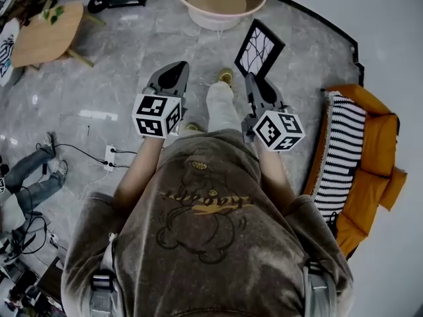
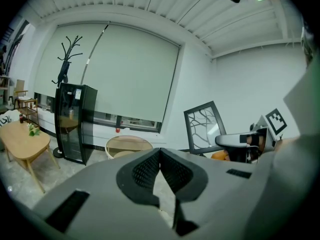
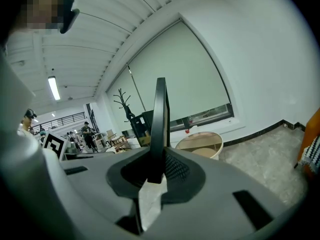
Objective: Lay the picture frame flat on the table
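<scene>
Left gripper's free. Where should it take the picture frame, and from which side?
Probably the black rim on the left edge of the picture frame, coming in from the side of the left gripper with its jaws across the thickness. The frame is a thin flat panel held upright, and the right gripper pinches its lower rim.

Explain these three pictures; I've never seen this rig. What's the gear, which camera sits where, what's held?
No robot: a person holds a hand-held gripper in each hand; the marker cubes belong to them. The head view looks down from the person's head. The other two cameras ride on the hand-held grippers, looking along their jaws. The right hand-held gripper is clamped on the edge of a black picture frame, edge-on in its own view. The left hand-held gripper is shut, empty. The frame is in the air, not yet on the round table ahead.
</scene>
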The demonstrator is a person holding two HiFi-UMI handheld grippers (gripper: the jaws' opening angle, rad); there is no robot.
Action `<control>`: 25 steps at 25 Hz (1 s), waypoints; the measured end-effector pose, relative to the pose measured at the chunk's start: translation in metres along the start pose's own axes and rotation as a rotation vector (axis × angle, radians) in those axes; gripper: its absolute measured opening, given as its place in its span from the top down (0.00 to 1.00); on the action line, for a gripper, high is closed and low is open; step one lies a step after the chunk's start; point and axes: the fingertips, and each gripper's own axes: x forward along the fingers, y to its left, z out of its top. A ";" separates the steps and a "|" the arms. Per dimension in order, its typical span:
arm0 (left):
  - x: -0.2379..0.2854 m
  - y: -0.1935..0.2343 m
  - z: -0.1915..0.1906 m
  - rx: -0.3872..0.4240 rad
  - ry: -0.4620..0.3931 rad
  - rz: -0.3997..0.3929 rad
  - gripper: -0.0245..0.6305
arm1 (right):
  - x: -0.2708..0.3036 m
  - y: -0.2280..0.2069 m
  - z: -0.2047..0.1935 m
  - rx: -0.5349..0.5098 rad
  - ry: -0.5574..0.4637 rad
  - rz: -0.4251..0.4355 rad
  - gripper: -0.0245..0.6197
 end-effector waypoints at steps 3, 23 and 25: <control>0.010 0.008 0.006 -0.005 0.006 -0.003 0.94 | 0.012 -0.003 0.004 0.014 0.001 -0.004 0.85; 0.079 0.024 0.011 -0.003 0.015 -0.042 0.94 | 0.069 -0.041 0.010 0.053 -0.023 0.001 0.85; 0.084 0.023 0.007 -0.002 0.014 -0.043 0.94 | 0.071 -0.045 0.006 0.054 -0.023 0.010 0.85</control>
